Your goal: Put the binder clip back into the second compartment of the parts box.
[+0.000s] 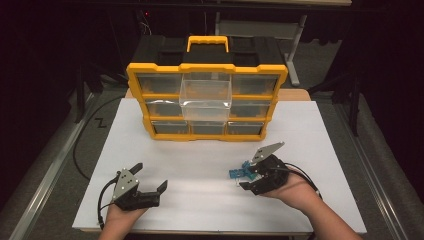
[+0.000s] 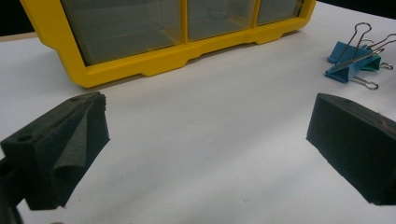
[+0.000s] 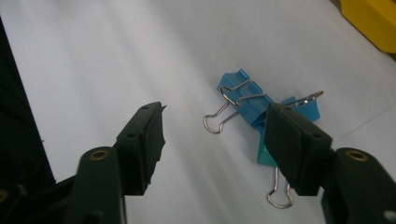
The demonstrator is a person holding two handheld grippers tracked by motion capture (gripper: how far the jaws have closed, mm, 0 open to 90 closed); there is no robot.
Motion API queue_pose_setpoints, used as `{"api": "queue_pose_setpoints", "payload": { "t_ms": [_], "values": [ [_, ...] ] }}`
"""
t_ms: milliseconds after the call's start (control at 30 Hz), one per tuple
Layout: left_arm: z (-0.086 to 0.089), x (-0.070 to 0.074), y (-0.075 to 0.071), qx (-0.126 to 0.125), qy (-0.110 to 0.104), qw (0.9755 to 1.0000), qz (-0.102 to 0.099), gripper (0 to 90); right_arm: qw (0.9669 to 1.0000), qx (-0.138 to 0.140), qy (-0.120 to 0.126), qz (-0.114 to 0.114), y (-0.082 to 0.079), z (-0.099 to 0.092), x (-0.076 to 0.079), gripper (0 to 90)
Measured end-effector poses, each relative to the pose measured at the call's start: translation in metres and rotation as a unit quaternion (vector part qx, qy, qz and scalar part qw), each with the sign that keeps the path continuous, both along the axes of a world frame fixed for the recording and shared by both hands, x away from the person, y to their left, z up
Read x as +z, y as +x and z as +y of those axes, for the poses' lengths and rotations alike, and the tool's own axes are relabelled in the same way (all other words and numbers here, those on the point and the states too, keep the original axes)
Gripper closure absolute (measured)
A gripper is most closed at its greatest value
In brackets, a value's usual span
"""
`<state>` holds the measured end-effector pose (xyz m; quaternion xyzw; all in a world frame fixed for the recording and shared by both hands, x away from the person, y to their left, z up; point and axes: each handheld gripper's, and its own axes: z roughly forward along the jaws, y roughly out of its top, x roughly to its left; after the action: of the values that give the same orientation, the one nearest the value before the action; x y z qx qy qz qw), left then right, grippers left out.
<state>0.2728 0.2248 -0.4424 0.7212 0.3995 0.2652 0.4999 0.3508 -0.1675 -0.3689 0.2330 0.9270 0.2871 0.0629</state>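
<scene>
Several blue binder clips [image 1: 239, 172] lie in a small heap on the white tabletop [image 1: 200, 155]. My right gripper [image 1: 247, 176] sits just right of the heap, pointing at it. In the right gripper view the clips [image 3: 247, 95] lie just past the jaws, one teal clip [image 3: 263, 154] partly hidden behind the right-hand jaw; the right gripper [image 3: 215, 116] is open and nothing is pressed between the pads. My left gripper [image 1: 150, 176] rests near the table's front left, wide open and empty. In its own view the left gripper [image 2: 208, 116] faces bare table, with the clips [image 2: 352, 60] far right.
A yellow and black drawer organiser [image 1: 207, 67] stands upright at the back of the table, and one clear middle drawer [image 1: 206, 97] is pulled out towards me. Its yellow frame [image 2: 154, 60] fills the top of the left gripper view. Dark floor surrounds the table.
</scene>
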Motion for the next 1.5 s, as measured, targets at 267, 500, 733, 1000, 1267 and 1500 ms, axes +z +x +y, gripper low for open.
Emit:
{"api": "queue_pose_setpoints", "payload": {
  "t_ms": [267,500,733,1000,1267,1500],
  "values": [
    [0.0,0.0,0.0,-0.005,0.002,1.0,-0.002,0.2,0.9996,0.006,-0.027,-0.01,0.012,0.016,-0.008,49.7],
    [-0.001,0.0,0.0,-0.009,0.002,1.0,-0.004,0.2,0.9989,0.008,-0.044,-0.016,0.018,0.024,-0.012,51.4],
    [-0.003,0.0,0.0,-0.009,0.004,0.9999,-0.004,0.2,0.9978,0.02,-0.055,-0.031,0.018,0.026,-0.014,53.9],
    [-0.002,0.001,0.0,-0.011,0.004,0.9999,-0.004,0.2,0.9972,0.025,-0.064,-0.027,0.021,0.028,-0.018,57.1],
    [0.0,0.002,-0.001,-0.006,-0.008,0.9999,-0.006,0.2,0.9949,0.036,-0.091,-0.023,0.026,0.03,-0.024,70.9],
    [0.0,0.001,0.0,-0.008,-0.006,0.9999,-0.005,0.2,0.9952,0.037,-0.085,-0.031,0.03,0.025,-0.021,84.3]
  ]
}}
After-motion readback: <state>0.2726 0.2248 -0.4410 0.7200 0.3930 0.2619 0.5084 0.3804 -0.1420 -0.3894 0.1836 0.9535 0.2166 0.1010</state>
